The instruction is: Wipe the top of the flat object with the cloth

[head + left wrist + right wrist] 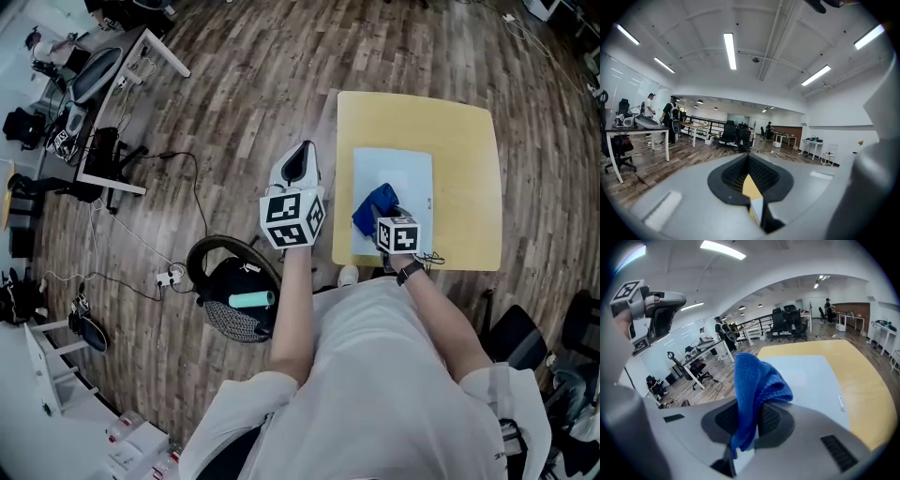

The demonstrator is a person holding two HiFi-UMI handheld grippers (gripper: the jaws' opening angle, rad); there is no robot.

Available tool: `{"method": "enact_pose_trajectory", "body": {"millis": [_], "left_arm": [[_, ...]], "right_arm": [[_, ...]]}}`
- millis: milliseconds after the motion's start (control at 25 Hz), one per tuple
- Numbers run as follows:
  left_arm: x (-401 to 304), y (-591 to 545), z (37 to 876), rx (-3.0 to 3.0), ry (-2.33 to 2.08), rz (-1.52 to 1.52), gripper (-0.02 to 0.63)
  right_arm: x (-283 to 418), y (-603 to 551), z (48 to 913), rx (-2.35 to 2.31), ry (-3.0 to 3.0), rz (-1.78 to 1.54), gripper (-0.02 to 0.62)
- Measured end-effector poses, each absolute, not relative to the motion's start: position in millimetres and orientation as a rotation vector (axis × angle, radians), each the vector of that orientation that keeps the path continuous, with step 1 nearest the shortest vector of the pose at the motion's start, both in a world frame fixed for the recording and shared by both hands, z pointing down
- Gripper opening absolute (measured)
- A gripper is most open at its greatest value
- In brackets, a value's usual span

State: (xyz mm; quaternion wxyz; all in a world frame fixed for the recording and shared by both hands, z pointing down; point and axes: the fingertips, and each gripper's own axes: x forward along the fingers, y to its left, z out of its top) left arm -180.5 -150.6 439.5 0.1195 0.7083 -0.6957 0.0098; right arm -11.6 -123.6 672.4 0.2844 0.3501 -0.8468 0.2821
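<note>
Lower centre of the head view: your right gripper [384,214] has its jaws clamped on the blue cloth [372,208], over the near-left part of the pale flat object [412,169]. The flat object lies on the yellow surface [469,141]. Your left gripper [298,167], jaws closed and empty, hangs left of the surface, above the wood floor [244,84].

Left gripper [300,162] jaws together, right gripper [391,215] clamped
</note>
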Motion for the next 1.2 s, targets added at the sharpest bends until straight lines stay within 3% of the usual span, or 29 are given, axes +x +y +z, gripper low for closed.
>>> {"method": "enact_pose_trajectory", "body": {"millis": [720,1000,1200], "left_arm": [[-132.1,-169.1,436.8,2.190,-1.925,0.055,0.009],[-143.7,-163.9,436.7,2.162,-1.950,0.038,0.009],[-144.2,-163.8,433.3,2.161,-1.957,0.028,0.009]], "right_arm": [[191.9,-154.3,673.8,1.479,-2.014,0.859,0.054],[186.8,-164.9,654.6,1.515,-2.054,0.863,0.054],[105.7,-160.6,627.3,1.282,-2.263,0.867,0.054]]}}
